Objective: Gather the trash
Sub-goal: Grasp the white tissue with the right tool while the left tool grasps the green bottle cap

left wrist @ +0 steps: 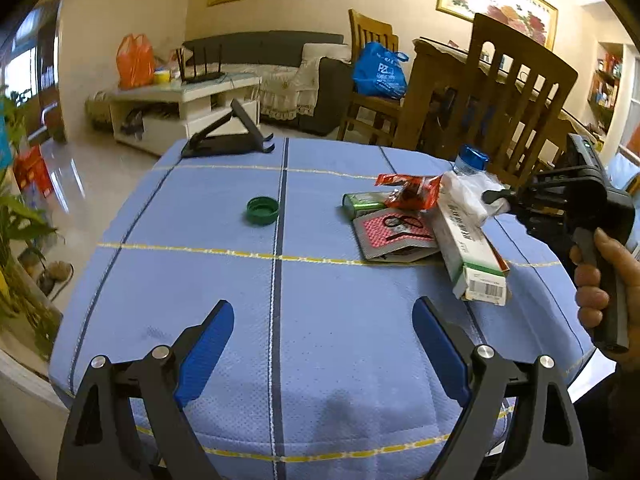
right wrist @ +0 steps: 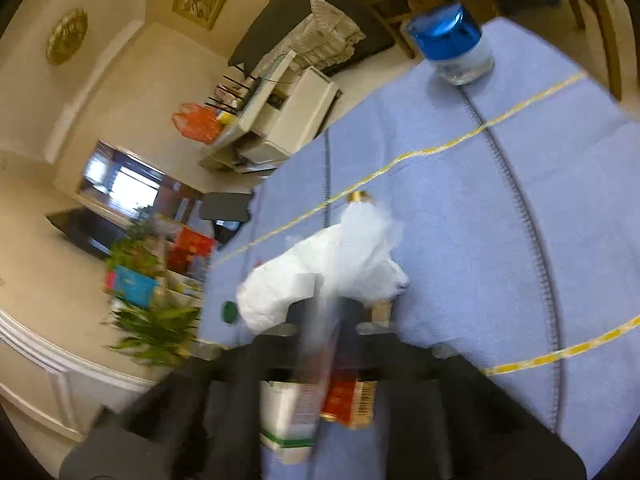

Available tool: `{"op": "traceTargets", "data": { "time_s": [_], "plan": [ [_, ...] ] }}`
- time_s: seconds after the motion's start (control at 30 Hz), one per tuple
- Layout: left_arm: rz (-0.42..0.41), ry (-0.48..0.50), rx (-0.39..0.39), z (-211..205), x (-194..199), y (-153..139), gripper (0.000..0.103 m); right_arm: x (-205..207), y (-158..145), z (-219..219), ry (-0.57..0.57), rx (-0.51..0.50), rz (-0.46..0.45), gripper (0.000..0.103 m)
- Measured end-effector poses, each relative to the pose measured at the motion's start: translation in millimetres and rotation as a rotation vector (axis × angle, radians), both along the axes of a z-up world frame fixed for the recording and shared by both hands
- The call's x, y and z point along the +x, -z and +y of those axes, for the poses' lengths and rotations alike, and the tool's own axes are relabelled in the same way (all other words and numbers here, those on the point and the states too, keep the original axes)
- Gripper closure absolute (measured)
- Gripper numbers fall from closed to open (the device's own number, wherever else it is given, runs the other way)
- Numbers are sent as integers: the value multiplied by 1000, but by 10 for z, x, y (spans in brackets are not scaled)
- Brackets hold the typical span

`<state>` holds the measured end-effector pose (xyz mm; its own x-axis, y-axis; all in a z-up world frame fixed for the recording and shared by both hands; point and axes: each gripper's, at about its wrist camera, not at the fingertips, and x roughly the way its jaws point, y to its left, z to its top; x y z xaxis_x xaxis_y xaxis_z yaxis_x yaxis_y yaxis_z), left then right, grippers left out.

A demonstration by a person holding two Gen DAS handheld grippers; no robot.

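Note:
A pile of trash lies on the blue tablecloth: a red wrapper, a green pack, a red-patterned pouch, a long white carton and a crumpled white tissue. A green bottle cap lies apart to the left. My left gripper is open and empty above the near cloth. My right gripper is shut on the white tissue, at the pile's right edge. The right wrist view is blurred and tilted.
A blue-capped jar stands behind the pile; it also shows in the right wrist view. A black stand sits at the table's far edge. Wooden chairs stand behind right. Plants stand at left.

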<state>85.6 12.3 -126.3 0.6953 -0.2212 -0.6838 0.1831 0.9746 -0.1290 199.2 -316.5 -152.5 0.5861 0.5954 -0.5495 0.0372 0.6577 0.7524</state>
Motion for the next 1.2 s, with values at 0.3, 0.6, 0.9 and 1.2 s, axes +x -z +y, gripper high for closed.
{"op": "traceTargets", "data": {
  "time_s": [0.3, 0.6, 0.9, 1.2],
  "plan": [
    [33, -66, -64, 306, 112, 6, 15, -575, -536, -278, -24, 54, -187, 102],
    [81, -100, -4, 373, 926, -71, 16, -971, -487, -1029, 64, 39, -237, 102],
    [225, -136, 152, 61, 1632, 274, 65, -945, -143, -1270, 77, 80, -208, 102],
    [165, -125, -25, 191, 1240, 101, 74, -1027, -263, -1143, 41, 25, -257, 102]
  ]
}}
